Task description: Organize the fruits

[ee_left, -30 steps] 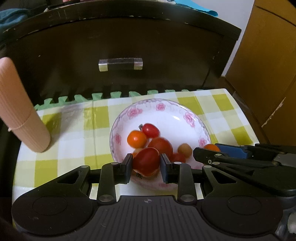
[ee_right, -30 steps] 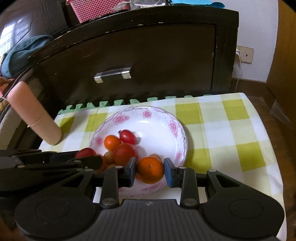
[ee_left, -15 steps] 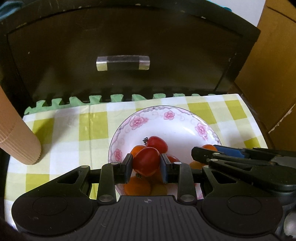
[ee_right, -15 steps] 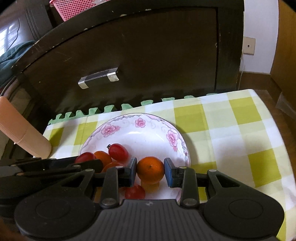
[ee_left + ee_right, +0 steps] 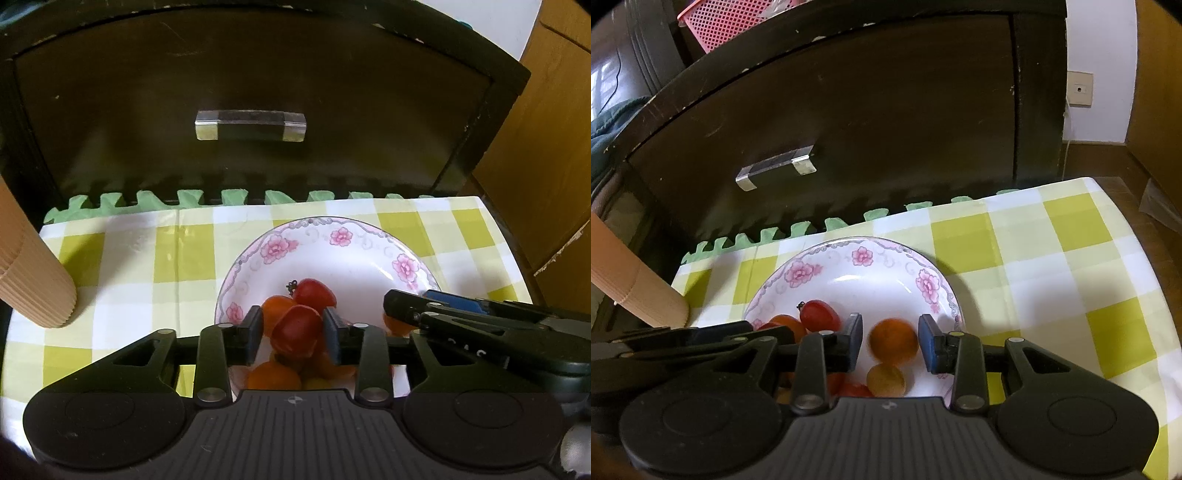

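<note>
Between the pads of the left gripper (image 5: 293, 330) sits a red cherry tomato (image 5: 295, 329), pinched on both sides and held above the floral bowl (image 5: 354, 258). Just ahead of those fingertips, lower in the bowl, lie another red tomato with a stem (image 5: 314, 293) and an orange one (image 5: 275, 306); more orange fruit shows under the gripper's body. This gripper points forward and down over the near rim of the bowl, level across its two fingers.

To its right the right gripper (image 5: 891, 343) reaches in from the side at much the same tilt. Its jaws stand apart, and an orange fruit (image 5: 894, 341), blurred, lies between them with a gap on each side, touching neither pad. Just below it, nearer the gripper's body, rests a smaller yellow-orange fruit (image 5: 886, 378). Left of the fingertips a red tomato (image 5: 820, 315) lies in the bowl (image 5: 849, 258).

Under the bowl spreads a green-and-white checked cloth (image 5: 1052, 266). Far left of both grippers a stack of tan paper cups (image 5: 33, 280) lies tilted. Ahead stands a dark cabinet (image 5: 258, 74) with a metal handle (image 5: 251, 125).
</note>
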Demonstrator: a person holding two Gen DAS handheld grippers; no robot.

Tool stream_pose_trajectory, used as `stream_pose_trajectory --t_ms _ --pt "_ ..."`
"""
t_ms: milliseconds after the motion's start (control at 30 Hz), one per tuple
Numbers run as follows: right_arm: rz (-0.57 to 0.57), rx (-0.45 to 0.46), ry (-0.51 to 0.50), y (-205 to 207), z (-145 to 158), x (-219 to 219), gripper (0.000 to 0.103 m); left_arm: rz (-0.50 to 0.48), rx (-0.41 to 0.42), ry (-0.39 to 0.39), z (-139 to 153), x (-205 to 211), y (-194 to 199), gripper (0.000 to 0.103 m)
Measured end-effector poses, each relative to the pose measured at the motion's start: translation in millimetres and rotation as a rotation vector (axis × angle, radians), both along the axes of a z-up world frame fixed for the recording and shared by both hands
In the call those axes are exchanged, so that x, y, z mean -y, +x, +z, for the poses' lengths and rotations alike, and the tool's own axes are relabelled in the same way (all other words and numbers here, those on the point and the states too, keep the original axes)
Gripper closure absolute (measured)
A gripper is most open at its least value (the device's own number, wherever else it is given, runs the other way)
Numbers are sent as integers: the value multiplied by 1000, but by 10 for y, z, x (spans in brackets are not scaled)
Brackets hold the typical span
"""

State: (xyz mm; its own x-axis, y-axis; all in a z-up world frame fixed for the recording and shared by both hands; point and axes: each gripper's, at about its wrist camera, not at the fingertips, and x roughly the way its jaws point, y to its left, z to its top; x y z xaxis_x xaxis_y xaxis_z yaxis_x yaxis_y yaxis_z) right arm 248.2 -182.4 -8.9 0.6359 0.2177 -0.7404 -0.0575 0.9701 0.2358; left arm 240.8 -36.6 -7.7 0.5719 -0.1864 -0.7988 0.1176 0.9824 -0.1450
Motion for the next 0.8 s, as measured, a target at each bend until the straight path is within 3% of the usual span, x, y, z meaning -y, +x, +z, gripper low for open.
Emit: stream_pose_trajectory --t_ms 133,400,700,800 --pt "-6 8 5 -8 25 14 68 8 7 -9 29 -33 -9 53" --pt "-27 18 -1 -109 100 57 64 10 42 15 111 -22 -90 36" --pt "-21 41 -97 -456 234 26 59 13 75 81 157 -23 -377 19" --pt "-24 43 -113 -601 284 58 57 15 95 129 181 -26 -516 18"
